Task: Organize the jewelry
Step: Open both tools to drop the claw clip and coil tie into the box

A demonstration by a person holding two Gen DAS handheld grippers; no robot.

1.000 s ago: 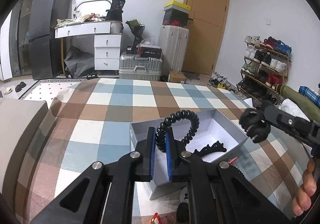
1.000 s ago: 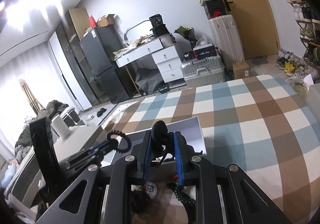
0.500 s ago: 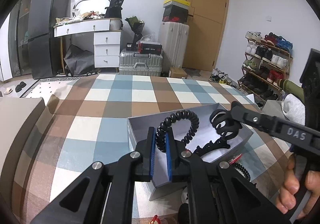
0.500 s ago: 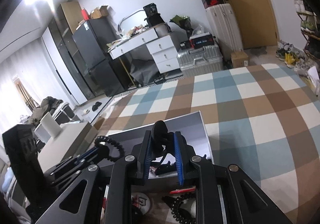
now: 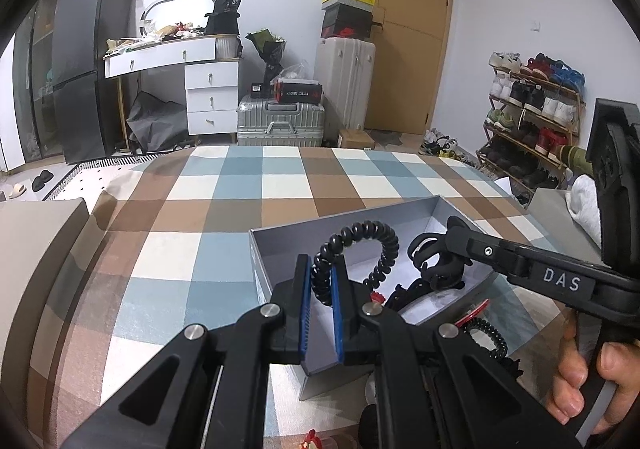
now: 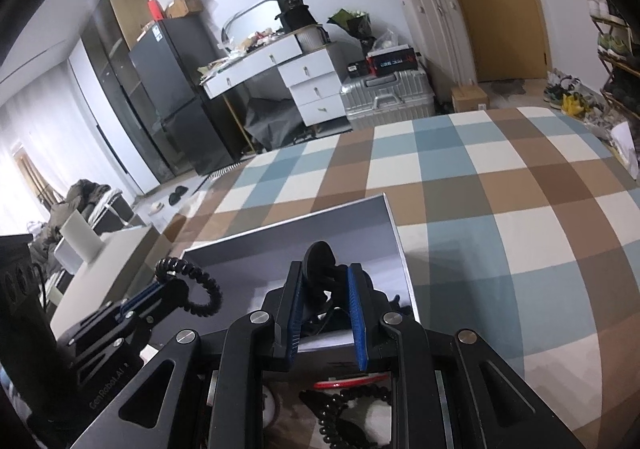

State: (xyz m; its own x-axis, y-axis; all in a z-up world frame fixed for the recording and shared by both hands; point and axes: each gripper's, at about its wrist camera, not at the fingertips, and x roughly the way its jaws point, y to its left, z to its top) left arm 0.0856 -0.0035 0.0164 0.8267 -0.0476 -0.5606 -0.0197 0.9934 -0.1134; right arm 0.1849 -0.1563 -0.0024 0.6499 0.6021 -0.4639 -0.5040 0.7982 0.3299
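Left gripper [image 5: 320, 281]: black linkage arms, silver screws, blue pads showing. Right gripper [image 6: 326, 291]: matching build, white "DAS" lettering showing on its arm.

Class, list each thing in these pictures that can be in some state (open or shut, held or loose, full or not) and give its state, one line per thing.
Left gripper: shut on the black spiral hair tie.
Black spiral hair tie: held, looping up over the box.
Right gripper: shut on the black hair clip.
Black hair clip: held above the box.
Grey cardboard box: open, no lid, black accessories inside.
Second black spiral hair tie: loose on the checked cloth beside the box.
Brown wooden door: shut.
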